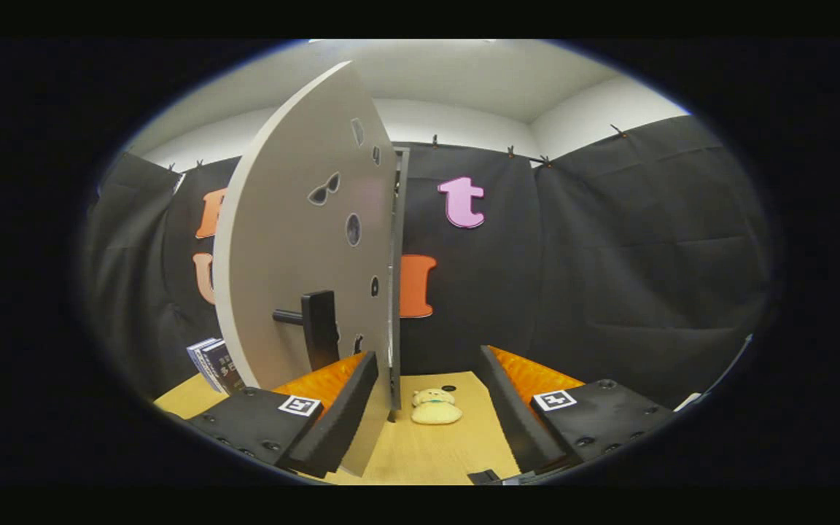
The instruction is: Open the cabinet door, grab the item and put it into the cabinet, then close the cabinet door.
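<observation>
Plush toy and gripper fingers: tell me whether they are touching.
Apart. The gripper view shows the plush toy lying on the wooden tabletop beyond the open gripper, with bare wood between it and each finger.

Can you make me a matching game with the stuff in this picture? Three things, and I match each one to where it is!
Things:
1. small yellow plush toy
2. black door handle
3. dark blue books

Places:
A. standing beyond the grey cabinet door, at its far edge
B. lying on the wooden table, ahead of and between the open fingers of the gripper
C. sticking out from the open door

Pairs: 1-B, 2-C, 3-A
</observation>
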`<control>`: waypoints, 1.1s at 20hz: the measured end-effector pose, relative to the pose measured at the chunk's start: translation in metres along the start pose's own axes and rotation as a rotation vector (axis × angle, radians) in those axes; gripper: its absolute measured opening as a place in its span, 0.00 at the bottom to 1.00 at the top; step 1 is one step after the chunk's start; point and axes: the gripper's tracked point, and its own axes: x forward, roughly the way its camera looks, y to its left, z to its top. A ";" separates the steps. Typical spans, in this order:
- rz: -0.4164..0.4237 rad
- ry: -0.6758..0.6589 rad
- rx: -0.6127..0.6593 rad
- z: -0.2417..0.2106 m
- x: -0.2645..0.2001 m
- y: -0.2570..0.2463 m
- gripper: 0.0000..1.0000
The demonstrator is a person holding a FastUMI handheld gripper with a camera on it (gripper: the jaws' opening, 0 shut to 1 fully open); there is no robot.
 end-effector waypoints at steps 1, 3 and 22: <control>0.000 0.000 -0.002 0.001 0.000 0.009 0.91; 0.009 -0.001 -0.011 0.002 0.001 0.027 0.91; 0.403 0.022 -0.002 -0.001 0.062 0.233 0.98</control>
